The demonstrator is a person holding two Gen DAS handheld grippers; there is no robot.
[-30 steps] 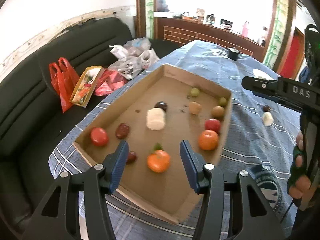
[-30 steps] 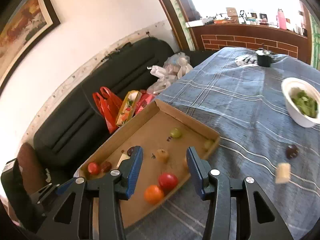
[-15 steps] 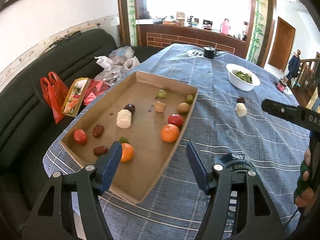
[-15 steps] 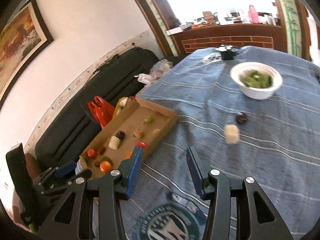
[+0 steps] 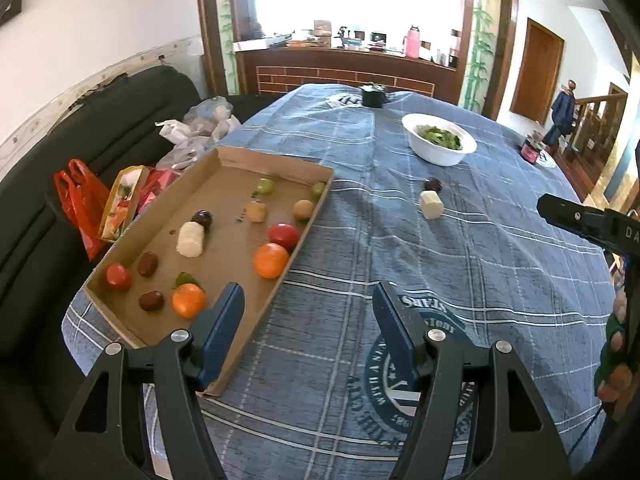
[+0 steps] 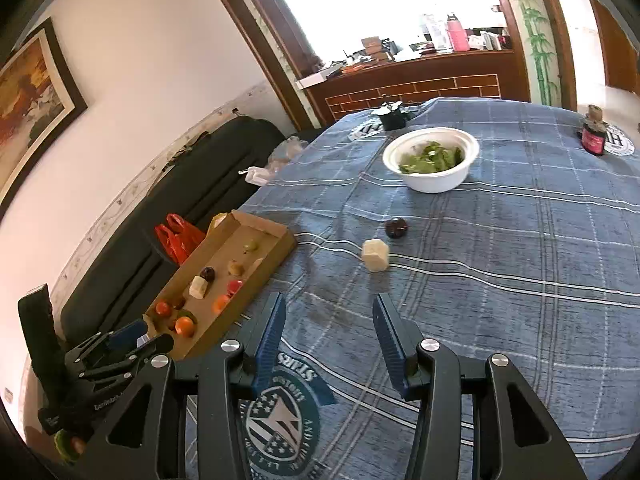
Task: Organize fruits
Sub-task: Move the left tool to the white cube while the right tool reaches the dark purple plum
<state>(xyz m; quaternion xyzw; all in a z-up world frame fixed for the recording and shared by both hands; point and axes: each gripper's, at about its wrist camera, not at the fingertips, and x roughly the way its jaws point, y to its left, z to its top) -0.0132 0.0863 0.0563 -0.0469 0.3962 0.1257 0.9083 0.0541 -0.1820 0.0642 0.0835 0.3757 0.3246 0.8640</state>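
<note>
The left gripper point(image 5: 308, 312) is held with its jaws spread wide, having just been opening, and nothing is seen between them; it hangs over the near corner of the cardboard tray point(image 5: 308, 232) and the blue checked tablecloth point(image 5: 460, 264). The right gripper point(image 6: 328, 320) is held with its jaws apart and empty above the cloth. In the tray, two oranges point(image 5: 271, 260), red and dark fruits and a pale cut piece point(image 5: 191, 238) are lying loose. Two fruits are left outside it on the cloth, well apart from the tray: a pale chunk point(image 6: 375, 255) and, just behind it, a dark round fruit point(image 6: 396, 227). A white bowl point(image 6: 432, 184) of green leaves is seen farther back. A round emblem point(image 6: 284, 420) printed on the cloth carries upside-down lettering, of which only "STARS" can be read. The letters "DA" are shown on the right tool's body at the left view's right edge.
</note>
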